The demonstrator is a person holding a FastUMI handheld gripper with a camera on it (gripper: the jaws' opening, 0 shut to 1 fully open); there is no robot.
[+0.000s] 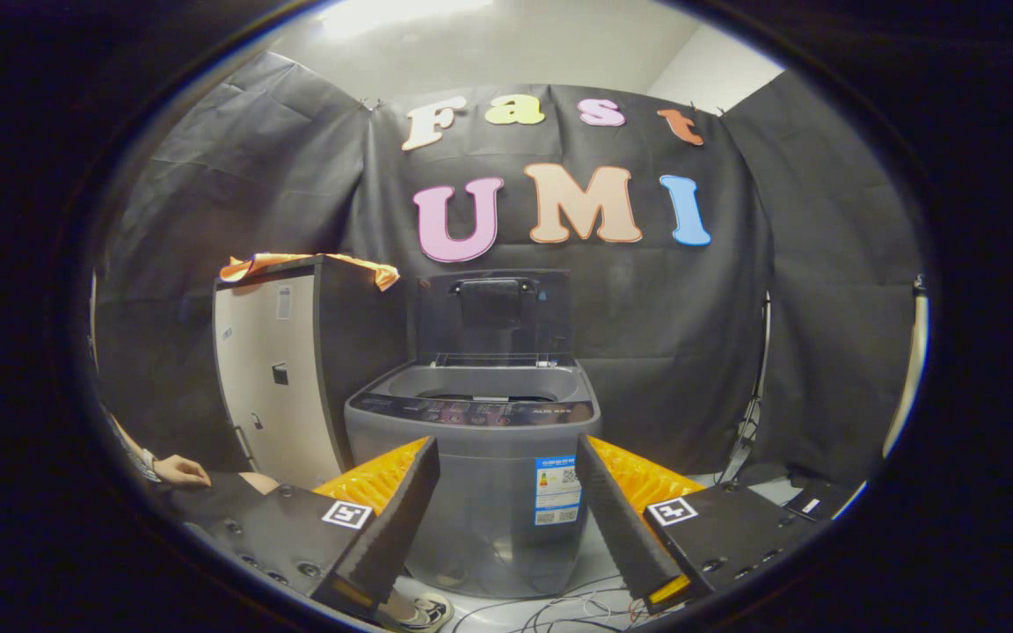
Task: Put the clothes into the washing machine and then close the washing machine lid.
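A grey top-loading washing machine (480,457) stands straight ahead, beyond my fingers, with its lid (495,312) raised upright at the back and the tub mouth showing. An orange piece of clothing (313,264) lies draped over the top of a tall cabinet (273,387) just left of the machine. My gripper (506,479) is open, its two fingers spread wide with nothing between them; the machine's front shows through the gap.
A person's hand (179,472) rests low beside the cabinet, left of my fingers. Loose cables (559,607) lie on the floor in front of the machine. A light stand (757,396) leans against the black cloth wall to the right.
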